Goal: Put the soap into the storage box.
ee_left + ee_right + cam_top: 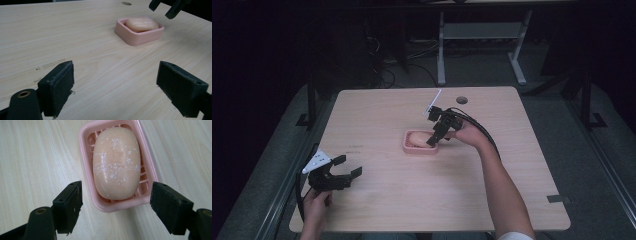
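Observation:
A peach bar of soap (116, 162) lies in a pink slatted soap dish (150, 165) near the middle of the wooden table (377, 110). In the high view the dish (414, 149) holds the soap (417, 138). My right gripper (438, 133) hovers over the dish's right end, open, its jaws wider than the dish, with nothing between them. My left gripper (346, 168) rests near the table's front left, open and empty, pointing toward the dish (140, 37) and soap (141, 23). The right gripper's jaws show at the upper right of the left gripper view.
A round cable hole (461, 100) is at the table's far edge. Behind the table stand a white desk frame (482, 35) and floor cables (382, 70). Dark smudges (353, 145) mark the tabletop left of the dish.

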